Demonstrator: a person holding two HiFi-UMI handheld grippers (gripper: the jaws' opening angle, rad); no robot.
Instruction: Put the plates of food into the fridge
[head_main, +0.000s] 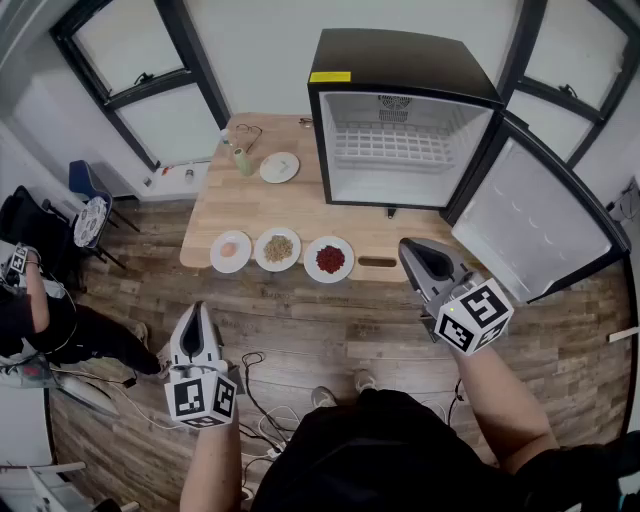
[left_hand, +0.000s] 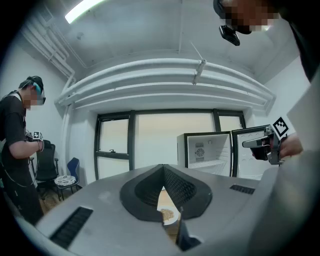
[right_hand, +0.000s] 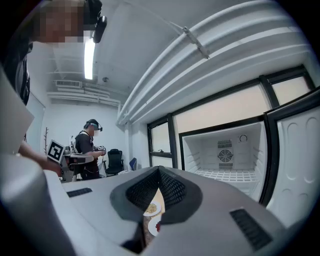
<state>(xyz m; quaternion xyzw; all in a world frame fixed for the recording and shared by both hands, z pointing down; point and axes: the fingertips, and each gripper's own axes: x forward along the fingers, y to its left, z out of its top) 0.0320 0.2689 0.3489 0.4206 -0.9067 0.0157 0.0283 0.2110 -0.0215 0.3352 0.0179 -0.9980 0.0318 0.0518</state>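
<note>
- Both pairs of fingers are pressing together with nothing between them: those of the left gripper (head_main: 196, 312) are meeting tip to tip (left_hand: 186, 189), and those of the right gripper (head_main: 412, 250) are doing the same (right_hand: 174, 189).
- Both grippers are pointing roughly level toward the wooden surface (head_main: 300, 205). The left one is hovering over the floor short of it, and the right one is hanging by its near right corner.
- Three plates are lying flat in a row near the surface's front edge, the row running left to right: a pale-food plate (head_main: 231, 251), a brown-grain plate (head_main: 278, 249) and a red-food plate (head_main: 329, 259).
- One more plate, the back plate (head_main: 279, 167), is sitting farther in, left of the fridge (head_main: 400, 130).
- The fridge is standing at the surface's far right and facing the person, with its door (head_main: 530, 215) swinging wide to the right and its wire shelf showing bare.
</note>
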